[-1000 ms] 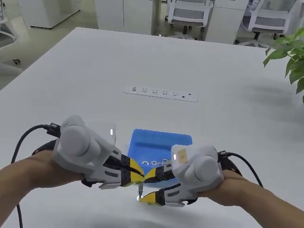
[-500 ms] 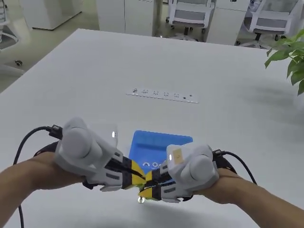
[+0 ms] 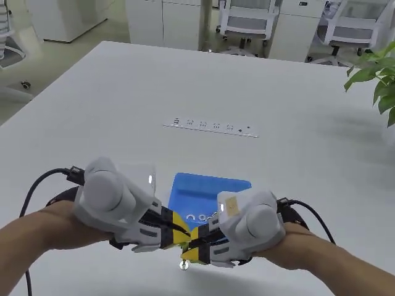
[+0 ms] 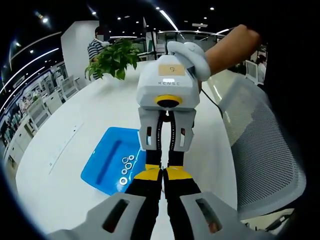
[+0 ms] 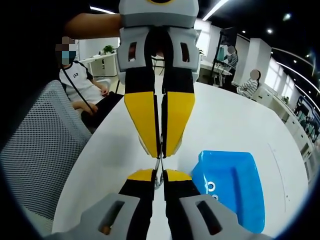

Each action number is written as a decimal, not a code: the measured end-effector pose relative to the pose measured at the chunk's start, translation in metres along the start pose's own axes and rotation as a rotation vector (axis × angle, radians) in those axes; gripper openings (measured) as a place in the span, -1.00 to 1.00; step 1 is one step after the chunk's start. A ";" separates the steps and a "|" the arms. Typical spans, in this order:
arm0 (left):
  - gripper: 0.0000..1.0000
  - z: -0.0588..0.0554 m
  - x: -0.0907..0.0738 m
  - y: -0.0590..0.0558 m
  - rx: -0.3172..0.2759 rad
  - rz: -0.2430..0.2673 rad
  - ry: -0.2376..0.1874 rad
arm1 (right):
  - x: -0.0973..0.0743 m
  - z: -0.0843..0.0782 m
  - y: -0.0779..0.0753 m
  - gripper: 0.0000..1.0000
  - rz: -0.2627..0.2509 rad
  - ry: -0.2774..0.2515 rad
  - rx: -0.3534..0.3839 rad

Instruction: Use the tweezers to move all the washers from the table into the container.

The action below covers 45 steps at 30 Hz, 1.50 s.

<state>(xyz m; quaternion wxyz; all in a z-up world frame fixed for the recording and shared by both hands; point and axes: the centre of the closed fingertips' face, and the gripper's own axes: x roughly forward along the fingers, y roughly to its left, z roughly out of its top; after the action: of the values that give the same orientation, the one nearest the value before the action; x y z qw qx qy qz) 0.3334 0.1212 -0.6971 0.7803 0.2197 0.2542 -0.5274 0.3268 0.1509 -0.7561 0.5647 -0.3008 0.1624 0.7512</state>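
Observation:
My left gripper (image 3: 179, 236) and right gripper (image 3: 193, 245) meet tip to tip just in front of the blue container (image 3: 210, 187). In the right gripper view, the thin metal tweezers (image 5: 160, 159) run between the left gripper's yellow jaws (image 5: 160, 147) down into my right gripper (image 5: 155, 176); both look shut on them. A silver end of the tweezers (image 3: 183, 265) pokes out below the jaws. Several washers (image 3: 191, 217) lie inside the container near its front edge, washers (image 4: 127, 162) in the container (image 4: 105, 165). The left gripper (image 4: 162, 173) faces the right gripper's body.
A row of power sockets (image 3: 213, 126) is set into the white table beyond the container. A green plant (image 3: 376, 71) stands at the far right. Behind me is a grey mesh chair (image 4: 260, 150), and a person (image 5: 80, 85) sits nearby.
The right gripper has risen and shut, its jaws now against the left gripper's tips. The tweezers sit between both. The view has tilted down slightly.

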 end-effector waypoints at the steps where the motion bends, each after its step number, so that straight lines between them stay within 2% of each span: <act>1: -0.89 0.000 0.000 0.000 0.000 0.000 0.001 | 0.000 0.000 0.000 -0.85 0.000 0.000 0.001; 9: -0.87 -0.001 -0.002 0.001 -0.005 0.008 0.001 | 0.001 0.001 0.001 -0.85 0.003 -0.001 0.006; 13: -0.80 0.002 -0.004 0.003 -0.025 0.021 -0.020 | 0.001 0.000 0.001 -0.85 0.004 0.002 0.002; 27: -0.07 -0.006 -0.009 0.007 -0.090 0.057 -0.045 | -0.007 0.002 0.000 -0.85 0.003 0.002 0.001; 36: 0.37 -0.007 -0.011 0.006 -0.151 0.076 -0.096 | -0.016 0.006 -0.001 -0.84 0.005 0.006 -0.016; 41: 0.50 -0.010 -0.010 0.005 -0.177 0.079 -0.110 | -0.022 0.009 -0.002 -0.84 0.000 0.006 -0.019; 45: 0.61 -0.007 -0.012 0.006 -0.193 0.094 -0.129 | -0.028 0.011 -0.003 -0.84 0.001 0.010 -0.023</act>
<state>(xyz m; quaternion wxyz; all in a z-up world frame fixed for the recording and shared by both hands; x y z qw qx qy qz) 0.3337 0.1358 -0.6949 0.8364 0.1206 0.2425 -0.4765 0.3319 0.1378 -0.7294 0.5600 -0.3110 0.1567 0.7517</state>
